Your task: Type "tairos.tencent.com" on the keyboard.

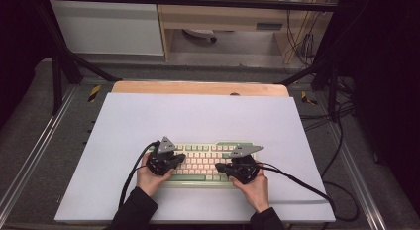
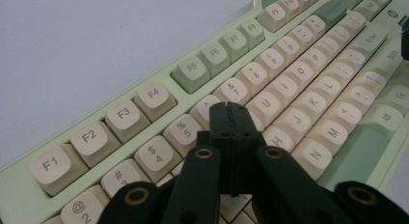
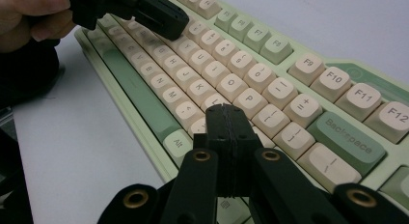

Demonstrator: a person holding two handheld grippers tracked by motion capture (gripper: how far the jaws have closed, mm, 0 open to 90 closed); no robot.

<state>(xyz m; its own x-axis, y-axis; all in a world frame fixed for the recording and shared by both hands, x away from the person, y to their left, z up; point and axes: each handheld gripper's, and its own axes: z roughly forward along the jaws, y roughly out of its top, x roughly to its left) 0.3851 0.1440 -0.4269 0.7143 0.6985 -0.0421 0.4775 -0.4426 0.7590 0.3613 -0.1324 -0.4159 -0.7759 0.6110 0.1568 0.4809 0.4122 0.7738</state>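
A pale green keyboard (image 1: pixel 204 158) with cream keys lies near the front of the white mat. My left gripper (image 1: pixel 181 157) hangs over the keyboard's left half, its jaws shut with nothing between them. In the left gripper view its tips (image 2: pixel 230 108) sit just above the number and top letter rows of the keyboard (image 2: pixel 308 64). My right gripper (image 1: pixel 218 166) is over the right half, also shut and empty. In the right gripper view its tips (image 3: pixel 224 110) hover over keys near the right end of the keyboard (image 3: pixel 270 89), and the left gripper (image 3: pixel 179 22) shows farther along.
The white mat (image 1: pixel 198 116) covers a wooden table (image 1: pixel 198 87) and has bare room behind and beside the keyboard. Black cables (image 1: pixel 307 188) trail from the grippers across the mat's front right. Metal frame rails run along both sides.
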